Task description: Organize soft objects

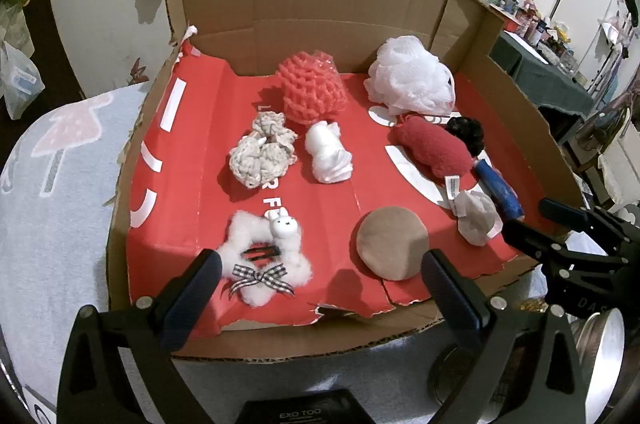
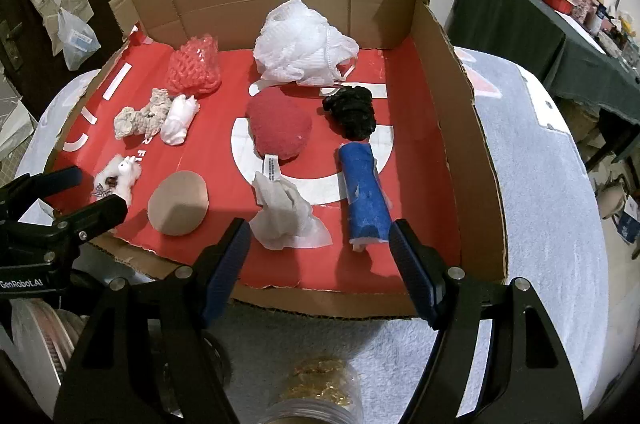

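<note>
Red-lined cardboard box (image 2: 486, 159) on pale towel (image 2: 544, 191), cluttered room.

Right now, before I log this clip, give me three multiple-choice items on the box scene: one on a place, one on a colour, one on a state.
1. Where does the white mesh bath pouf lie in the cardboard box?
A. by the far wall
B. at the near edge
C. outside the box

2. What colour is the rolled cloth beside the crumpled white tissue?
A. green
B. blue
C. yellow

3. What state is the right gripper in?
A. shut on the tan round pad
B. shut on the red plush
C. open, holding nothing

Answers:
1. A, it sits against the back flap, behind the red plush.
2. B, the roll is plainly blue.
3. C, its fingers stand wide apart at the near edge; the tan round pad lies untouched.
</note>
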Demonstrator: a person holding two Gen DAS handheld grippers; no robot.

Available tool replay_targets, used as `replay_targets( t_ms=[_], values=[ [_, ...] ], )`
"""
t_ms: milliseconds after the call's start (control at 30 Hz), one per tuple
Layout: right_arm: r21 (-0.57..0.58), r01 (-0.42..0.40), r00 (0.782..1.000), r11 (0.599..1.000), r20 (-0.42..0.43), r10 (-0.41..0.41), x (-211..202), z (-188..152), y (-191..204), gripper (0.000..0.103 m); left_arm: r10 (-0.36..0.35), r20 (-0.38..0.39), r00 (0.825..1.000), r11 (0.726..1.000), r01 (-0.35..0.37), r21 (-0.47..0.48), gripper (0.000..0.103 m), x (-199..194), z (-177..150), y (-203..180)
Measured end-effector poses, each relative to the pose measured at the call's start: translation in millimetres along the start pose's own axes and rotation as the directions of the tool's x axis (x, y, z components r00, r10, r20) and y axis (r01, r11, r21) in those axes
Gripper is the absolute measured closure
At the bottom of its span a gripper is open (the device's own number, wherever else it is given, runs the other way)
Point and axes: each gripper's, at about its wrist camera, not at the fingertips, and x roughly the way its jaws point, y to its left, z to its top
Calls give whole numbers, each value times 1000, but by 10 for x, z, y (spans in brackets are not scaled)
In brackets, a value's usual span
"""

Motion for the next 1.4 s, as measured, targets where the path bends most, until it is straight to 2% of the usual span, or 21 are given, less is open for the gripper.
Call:
replay_targets(
  t_ms=[1033, 1133, 1267, 1400],
  values=[
    [1, -11, 1000, 1000, 8, 11, -19, -12, -2, 32, 11, 6, 1000, 1000, -11, 0, 1, -2, -19, -23],
    [0, -26, 1000, 1000, 18, 26, -39, -3, 4, 32, 15, 30, 999, 1000, -15, -11, 1, -43, -34, -21],
    [4, -34, 999, 999, 40, 34, -128, 22, -14, 32, 45, 101, 994, 999, -46, 11, 1, -198, -45, -44],
    [12, -31, 993, 999, 115, 29, -433, 55, -41, 32, 55, 179, 982, 998, -57, 7, 1, -500, -48, -32]
  ],
)
